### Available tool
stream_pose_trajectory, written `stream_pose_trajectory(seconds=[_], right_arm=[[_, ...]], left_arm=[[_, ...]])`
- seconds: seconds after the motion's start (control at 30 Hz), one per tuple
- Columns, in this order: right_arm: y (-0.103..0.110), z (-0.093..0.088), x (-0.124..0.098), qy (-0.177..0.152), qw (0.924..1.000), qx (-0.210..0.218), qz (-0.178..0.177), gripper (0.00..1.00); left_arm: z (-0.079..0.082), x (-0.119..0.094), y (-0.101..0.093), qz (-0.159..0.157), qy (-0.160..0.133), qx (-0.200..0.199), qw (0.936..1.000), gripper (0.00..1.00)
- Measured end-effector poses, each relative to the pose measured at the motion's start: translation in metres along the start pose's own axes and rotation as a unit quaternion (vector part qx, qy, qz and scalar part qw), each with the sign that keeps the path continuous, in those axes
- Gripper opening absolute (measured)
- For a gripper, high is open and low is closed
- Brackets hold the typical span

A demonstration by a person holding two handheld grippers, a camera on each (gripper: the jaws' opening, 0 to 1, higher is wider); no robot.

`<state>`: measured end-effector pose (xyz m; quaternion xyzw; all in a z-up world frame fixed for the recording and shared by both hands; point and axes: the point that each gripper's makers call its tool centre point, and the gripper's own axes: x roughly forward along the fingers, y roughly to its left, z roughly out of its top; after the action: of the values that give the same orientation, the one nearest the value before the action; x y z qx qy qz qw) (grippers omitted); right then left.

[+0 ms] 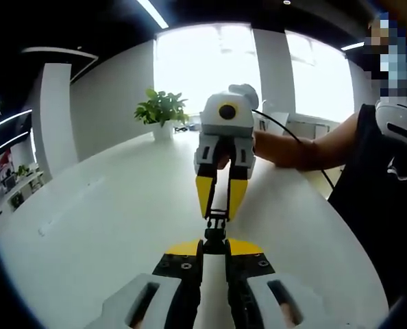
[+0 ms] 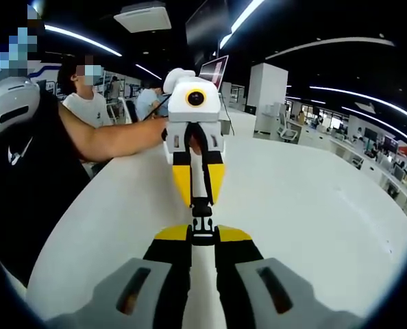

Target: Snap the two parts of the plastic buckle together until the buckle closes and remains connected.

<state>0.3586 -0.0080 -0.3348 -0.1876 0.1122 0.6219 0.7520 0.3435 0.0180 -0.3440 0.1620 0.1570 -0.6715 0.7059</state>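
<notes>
Between both tools' tips (image 1: 215,248) (image 2: 202,236), the buckle (image 1: 216,226) is clamped.

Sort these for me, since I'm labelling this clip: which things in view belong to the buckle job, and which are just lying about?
Job in hand:
- buckle, its parts held end to end
- left gripper, shut on it
- right gripper, shut on it

Just about:
- potted plant
- white table
- laptop

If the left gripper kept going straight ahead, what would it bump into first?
Probably the right gripper: it faces the left gripper head-on, with the black buckle bridging their fingers. Depth is hard to judge.
</notes>
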Motion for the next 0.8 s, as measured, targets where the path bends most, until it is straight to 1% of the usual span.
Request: stream_pose_trajectory(seconds=[0.23, 0.8], right_arm=[[-0.0001, -0.0002, 0.0001, 0.000, 1.0000, 0.000, 0.000, 0.11], [0.0012, -0.0016, 0.0020, 0.003, 1.0000, 0.001, 0.002, 0.11]], left_arm=[[-0.0002, 0.0006, -0.0032, -0.001, 0.000, 0.001, 1.0000, 0.11], [-0.0007, 0.0019, 0.0006, -0.004, 0.000, 0.000, 1.0000, 0.11]])
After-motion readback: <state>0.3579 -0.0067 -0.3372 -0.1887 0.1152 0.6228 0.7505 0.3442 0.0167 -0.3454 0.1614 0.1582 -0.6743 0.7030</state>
